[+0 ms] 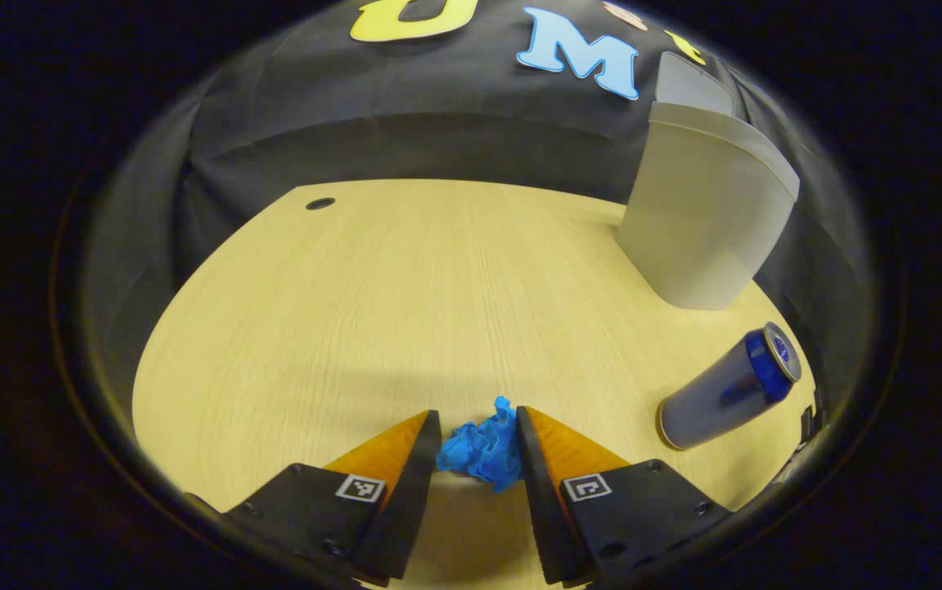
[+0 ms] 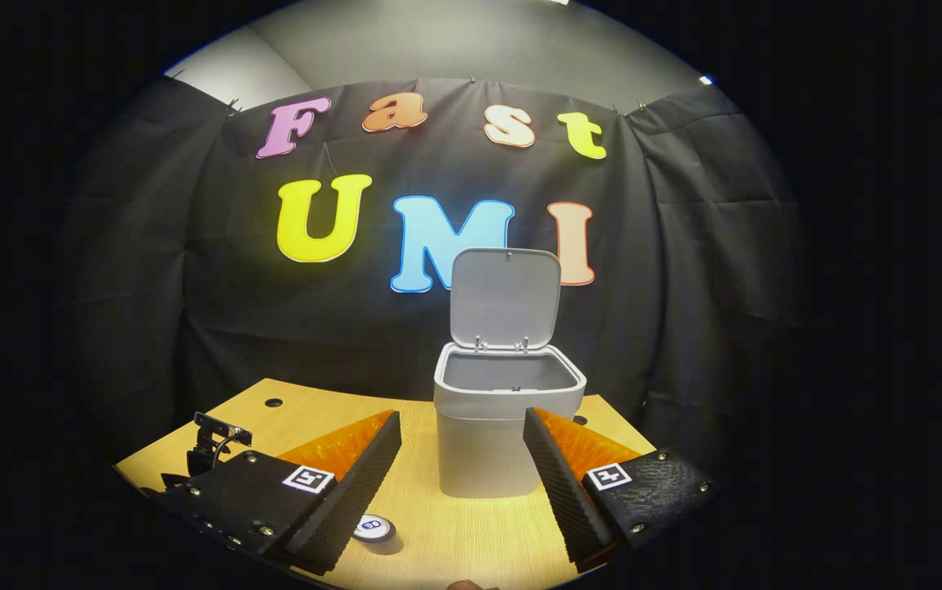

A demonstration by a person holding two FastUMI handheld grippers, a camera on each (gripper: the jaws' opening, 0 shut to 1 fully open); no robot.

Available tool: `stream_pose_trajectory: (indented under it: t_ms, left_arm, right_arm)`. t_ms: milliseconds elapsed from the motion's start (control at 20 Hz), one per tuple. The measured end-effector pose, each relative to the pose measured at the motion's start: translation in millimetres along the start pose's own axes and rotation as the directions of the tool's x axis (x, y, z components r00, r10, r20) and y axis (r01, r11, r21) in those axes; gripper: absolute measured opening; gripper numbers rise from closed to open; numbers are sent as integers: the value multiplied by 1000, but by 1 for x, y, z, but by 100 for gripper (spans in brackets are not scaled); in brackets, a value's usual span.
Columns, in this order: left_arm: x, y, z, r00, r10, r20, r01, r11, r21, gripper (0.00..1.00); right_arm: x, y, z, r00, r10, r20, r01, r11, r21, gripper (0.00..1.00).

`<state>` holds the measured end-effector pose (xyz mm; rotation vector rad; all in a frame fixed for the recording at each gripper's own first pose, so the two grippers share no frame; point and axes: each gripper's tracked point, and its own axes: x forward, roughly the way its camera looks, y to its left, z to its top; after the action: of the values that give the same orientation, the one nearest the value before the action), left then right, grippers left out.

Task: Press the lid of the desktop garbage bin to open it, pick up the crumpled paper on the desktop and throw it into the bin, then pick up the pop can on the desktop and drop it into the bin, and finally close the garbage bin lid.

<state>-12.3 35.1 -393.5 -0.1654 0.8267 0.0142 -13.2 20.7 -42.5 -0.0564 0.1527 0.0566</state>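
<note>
**Crumpled paper between the left fingers, bin standing open**

Crumpled paper (image 1: 483, 449), bright blue, lies on the pale wooden desktop (image 1: 405, 295) in the left gripper view, sitting right between the two fingers of the left gripper (image 1: 479, 426). The fingers stand apart on either side of the wad. The right-hand finger looks to be touching its edge, and the left-hand finger is just beside it; whether both press on it cannot be told. Off to the right on the same desktop stands the pop can (image 1: 725, 389), leaning in the fisheye picture, its blue top toward the upper right. Beyond the can, near the far right edge of the desk, is the pale grey garbage bin (image 1: 704, 217), seen from its side. A small dark round hole (image 1: 320, 203) sits in the desk near the far left corner.

In the right gripper view, the right gripper (image 2: 463, 430) is held above the desk with its fingers wide apart and nothing between them. Straight ahead, framed by the two fingers, stands the garbage bin (image 2: 487, 447), with its lid (image 2: 506, 297) swung up and upright at the back, so the inside of the bin shows. Low in the view, just beside the left-hand finger, the top of the pop can (image 2: 374, 528) shows. At the left edge, part of the left gripper (image 2: 213, 447) is visible over the desk.
</note>
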Motion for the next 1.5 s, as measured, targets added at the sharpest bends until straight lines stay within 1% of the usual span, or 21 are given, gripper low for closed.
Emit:
stream_pose_trajectory:
  t_ms: [50, 100, 150, 300, 350, 400, 450, 500, 550, 750, 950, 1000, 1050, 1100, 1150, 1200, 1300, 1350, 1400, 1500]
  left_arm:
    - [0, -1, 1, 1000, -2, 6, 2, 1000, -3, 66]
    - [-1, 1, -1, 1000, 15, 1, -15, 1000, -14, 55]
    - [0, 1, 1, 1000, 15, 14, -15, 1000, -25, 43]
    - [0, -1, -1, 1000, 28, 12, -27, 1000, -9, 30]
    - [1, 1, 2, 999, 38, 20, -38, 999, -6, 23]
    - [0, 1, 2, 999, 45, 14, -45, 999, -5, 24]
    - [0, 0, 3, 999, 47, 16, -47, 999, -4, 18]
    - [-2, -1, 5, 999, 49, 17, -49, 999, -2, 25]
    - [-6, -4, 7, 999, 43, 25, -43, 999, -4, 18]
    - [-31, -18, 37, 994, 30, 107, -28, 999, -14, 18]
    - [-62, -37, 73, 982, 26, 187, -24, 1000, -13, 18]
    - [-67, -41, 83, 978, 31, 206, -29, 999, -15, 17]
    - [-72, -43, 93, 974, 34, 225, -31, 999, -18, 17]
    - [-78, -49, 102, 970, 34, 239, -29, 999, -24, 17]
    - [-82, -55, 111, 967, 34, 251, -28, 999, -29, 25]
    - [-88, -61, 119, 964, 38, 262, -30, 999, -35, 17]
    - [-98, -73, 138, 954, 44, 295, -31, 998, -48, 17]
    - [-102, -80, 148, 949, 37, 313, -20, 998, -57, 25]
    - [-105, -90, 159, 944, 25, 330, -5, 998, -62, 14]
    - [-109, -110, 175, 935, -2, 356, 26, 998, -62, 14]
  right_arm:
    - [0, -3, 0, 1000, -1, -1, 1, 1000, 4, 96]
    - [0, -5, 1, 1000, -2, 0, 2, 1000, 7, 96]
    - [0, -8, 0, 1000, -4, 2, 4, 1000, 9, 96]
    - [1, -15, 0, 1000, -5, 4, 5, 1000, 22, 96]
    - [1, -17, -1, 1000, -2, 3, 2, 1000, 28, 96]
    - [2, -19, -1, 1000, 0, 2, 0, 999, 34, 96]
    - [2, -21, -2, 1000, 0, 2, 0, 999, 39, 96]
    - [2, -24, -1, 1000, 1, 3, -1, 999, 44, 96]
    - [3, -26, -2, 1000, 2, 5, -3, 999, 47, 96]
    - [10, -39, 0, 1000, -1, 12, 0, 999, 52, 96]
    - [18, -47, 3, 1000, 16, 25, -17, 998, 65, 96]
    - [19, -49, 6, 999, 20, 32, -22, 998, 63, 100]
    - [21, -51, 6, 999, 24, 37, -26, 998, 60, 96]
    - [22, -54, 6, 999, 27, 40, -30, 998, 58, 96]
    - [22, -56, 6, 999, 32, 40, -34, 998, 60, 96]
    - [23, -57, 5, 999, 36, 40, -39, 997, 65, 96]
    - [24, -61, 3, 998, 39, 39, -42, 997, 69, 96]
    - [25, -63, 1, 998, 39, 39, -41, 997, 67, 96]
    - [25, -66, 0, 999, 37, 39, -39, 997, 65, 96]
    - [23, -71, -4, 999, 33, 35, -35, 998, 59, 96]
